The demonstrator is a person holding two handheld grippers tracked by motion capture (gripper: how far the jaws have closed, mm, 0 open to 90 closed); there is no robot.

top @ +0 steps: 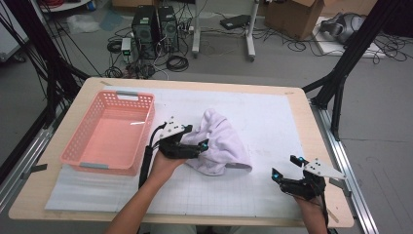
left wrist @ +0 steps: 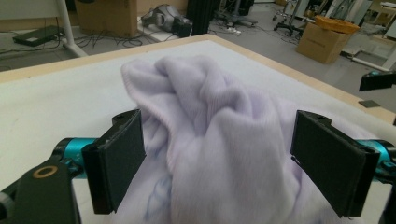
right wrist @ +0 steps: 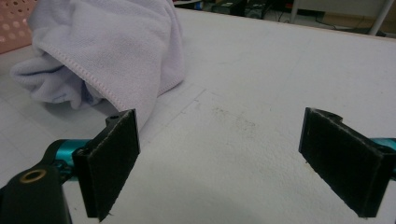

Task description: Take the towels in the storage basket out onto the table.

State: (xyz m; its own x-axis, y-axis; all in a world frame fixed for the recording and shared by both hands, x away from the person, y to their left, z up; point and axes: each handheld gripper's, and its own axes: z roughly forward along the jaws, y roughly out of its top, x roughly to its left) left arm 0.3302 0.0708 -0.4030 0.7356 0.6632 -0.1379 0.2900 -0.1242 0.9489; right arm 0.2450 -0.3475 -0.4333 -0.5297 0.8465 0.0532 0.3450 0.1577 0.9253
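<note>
A: Two grippers at the table. State of the left gripper?

B: Jaws spread wide, the crumpled lavender towel bulging between them; pads clear of the cloth, nothing gripped.

A: Towel location?

B: Mid-mat, just right of the pink basket.

A: Right gripper?

B: Wide open, empty, above bare white mat, towel's edge near its left jaw.

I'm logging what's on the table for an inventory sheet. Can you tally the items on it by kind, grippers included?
Towel, pale lilac, crumpled: 1
Basket, pink plastic: 1
White mat covering the tabletop: 1
Grippers: 2, the left gripper with its jaws open around the towel, the right gripper open over the bare mat
Total: 5
</note>
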